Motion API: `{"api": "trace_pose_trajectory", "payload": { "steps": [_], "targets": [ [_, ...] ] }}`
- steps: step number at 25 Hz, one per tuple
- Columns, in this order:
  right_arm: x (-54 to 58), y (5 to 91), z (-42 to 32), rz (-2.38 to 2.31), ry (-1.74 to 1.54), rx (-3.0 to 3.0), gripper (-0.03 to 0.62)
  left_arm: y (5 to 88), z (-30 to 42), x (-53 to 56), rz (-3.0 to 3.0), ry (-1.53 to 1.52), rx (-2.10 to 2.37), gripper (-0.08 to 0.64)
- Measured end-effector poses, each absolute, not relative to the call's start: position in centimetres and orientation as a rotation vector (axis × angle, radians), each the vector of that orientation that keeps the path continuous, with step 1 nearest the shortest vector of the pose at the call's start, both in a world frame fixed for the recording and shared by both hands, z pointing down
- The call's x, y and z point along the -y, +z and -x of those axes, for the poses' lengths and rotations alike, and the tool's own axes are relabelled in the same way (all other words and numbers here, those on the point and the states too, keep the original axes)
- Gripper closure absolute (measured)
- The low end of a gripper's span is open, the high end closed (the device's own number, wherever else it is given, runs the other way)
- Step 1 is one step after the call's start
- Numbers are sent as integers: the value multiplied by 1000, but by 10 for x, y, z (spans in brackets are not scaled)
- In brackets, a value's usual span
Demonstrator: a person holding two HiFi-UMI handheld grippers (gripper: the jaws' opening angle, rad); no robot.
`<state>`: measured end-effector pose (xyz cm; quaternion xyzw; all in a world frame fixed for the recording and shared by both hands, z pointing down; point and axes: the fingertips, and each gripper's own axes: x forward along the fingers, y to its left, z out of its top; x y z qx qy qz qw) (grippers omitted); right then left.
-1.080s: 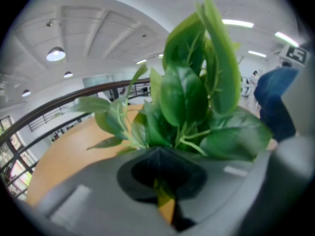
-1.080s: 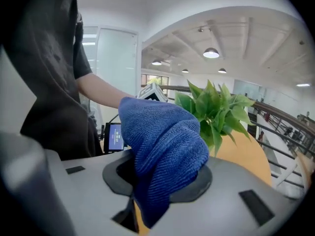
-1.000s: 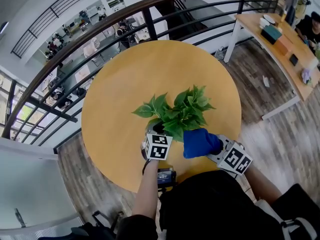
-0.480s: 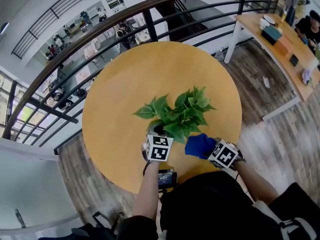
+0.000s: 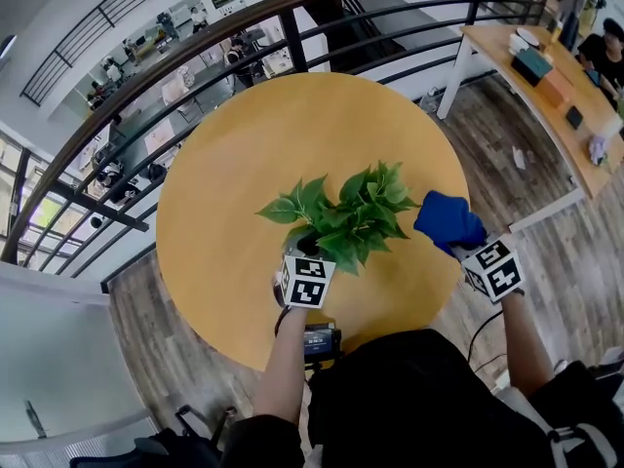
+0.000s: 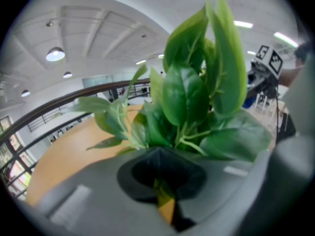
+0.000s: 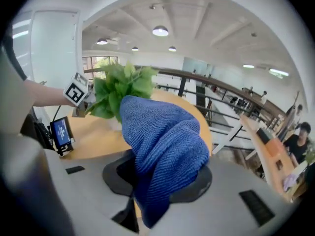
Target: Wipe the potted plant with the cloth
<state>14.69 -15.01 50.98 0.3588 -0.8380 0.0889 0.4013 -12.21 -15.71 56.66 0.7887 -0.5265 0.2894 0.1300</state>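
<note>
Potted plant (image 5: 351, 217): upright near the middle of the round tabletop (image 5: 253, 135), a little toward 6 o'clock.
Left tongs (image 5: 306, 255): at the plant's 7 o'clock, tucked under the leaves. I read them as clenched, with only a thin slit between the jaws. I can't tell whether they pinch the pot.
Right tongs (image 5: 460, 246): grasping the cloth (image 5: 448, 220), a blue bundle draped over the jaws.
Cloth position: at the plant's 3 o'clock, near the outermost leaves, above the tabletop's edge.
</note>
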Motion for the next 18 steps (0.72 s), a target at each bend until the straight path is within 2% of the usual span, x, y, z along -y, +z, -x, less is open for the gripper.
{"api": "trace_pose_trajectory", "payload": {
  "steps": [4, 9, 13, 18],
  "targets": [
    [204, 409, -124, -967, -168, 2165, 457, 568, 122, 157, -2291, 843, 1529, 560],
    [247, 329, -37, -788, -779, 1982, 457, 567, 122, 156, -2288, 846, 1530, 560],
    [254, 365, 31, -447, -1116, 1671, 457, 566, 122, 155, -2291, 849, 1523, 561],
    [262, 417, 47, -210, -1284, 1398, 457, 566, 120, 155, -2300, 846, 1517, 561]
  ]
}}
